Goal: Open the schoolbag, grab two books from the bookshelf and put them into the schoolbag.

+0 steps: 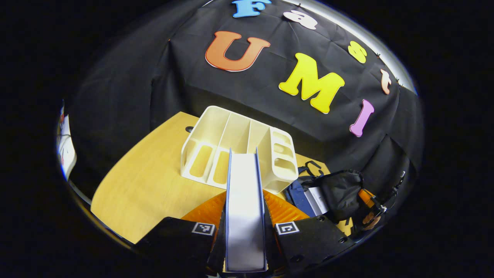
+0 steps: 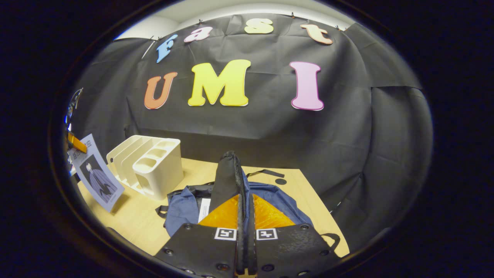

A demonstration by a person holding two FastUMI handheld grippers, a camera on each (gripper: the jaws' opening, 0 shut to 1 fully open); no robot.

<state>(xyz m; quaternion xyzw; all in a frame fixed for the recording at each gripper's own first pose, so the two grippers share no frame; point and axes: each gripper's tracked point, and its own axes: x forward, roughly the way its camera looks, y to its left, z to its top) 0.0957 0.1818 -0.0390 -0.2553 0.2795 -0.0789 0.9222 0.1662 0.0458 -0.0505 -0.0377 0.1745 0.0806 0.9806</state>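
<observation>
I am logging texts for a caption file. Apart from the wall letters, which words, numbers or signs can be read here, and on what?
Top of the book cover: printed characters, too blurred to read.
White tag in the schoolbag: fine print, too small to read.
Square markers on the right gripper: coded patterns, no letters.

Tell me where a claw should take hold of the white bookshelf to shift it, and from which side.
Grip one of the thin upright dividers of the bookshelf near its top edge, coming down from above. The dividers stand vertical with open slots between them, so probably the fingers can slip in on either side; the outer body looks too wide. The left claw is already shut on a book.
</observation>
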